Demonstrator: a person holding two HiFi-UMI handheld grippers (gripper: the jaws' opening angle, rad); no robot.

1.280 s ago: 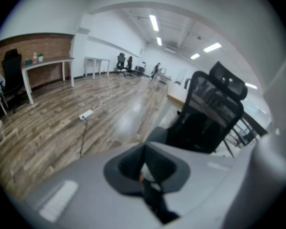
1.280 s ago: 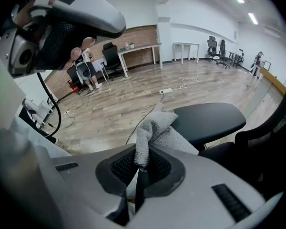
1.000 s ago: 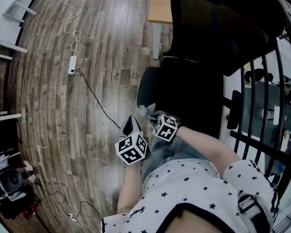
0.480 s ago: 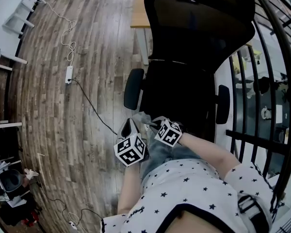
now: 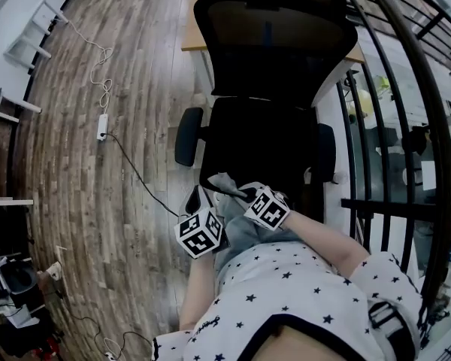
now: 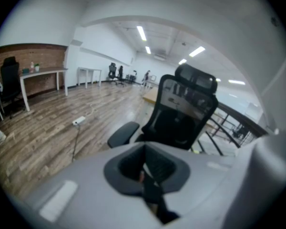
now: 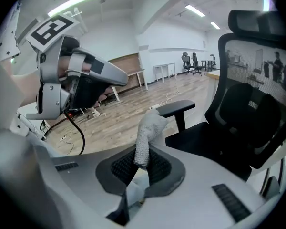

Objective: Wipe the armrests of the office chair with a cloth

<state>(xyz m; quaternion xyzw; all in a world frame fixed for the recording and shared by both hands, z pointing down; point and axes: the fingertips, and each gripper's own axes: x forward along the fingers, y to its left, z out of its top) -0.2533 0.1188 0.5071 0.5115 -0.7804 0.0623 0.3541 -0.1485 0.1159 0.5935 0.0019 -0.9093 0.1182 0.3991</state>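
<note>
Office chair (image 5: 274,66) now squarely ahead, right gripper (image 7: 142,168) tight on cloth (image 7: 148,132)

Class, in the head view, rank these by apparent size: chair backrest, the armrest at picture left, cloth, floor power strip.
1. backrest
2. armrest
3. cloth, nearer the camera and partly hidden, so close to the armrest
4. power strip

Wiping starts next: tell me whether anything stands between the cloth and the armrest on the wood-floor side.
Nothing visible does. The cloth, pinched in the right gripper, faces the armrest across open air. The left gripper hangs off to one side.
</note>
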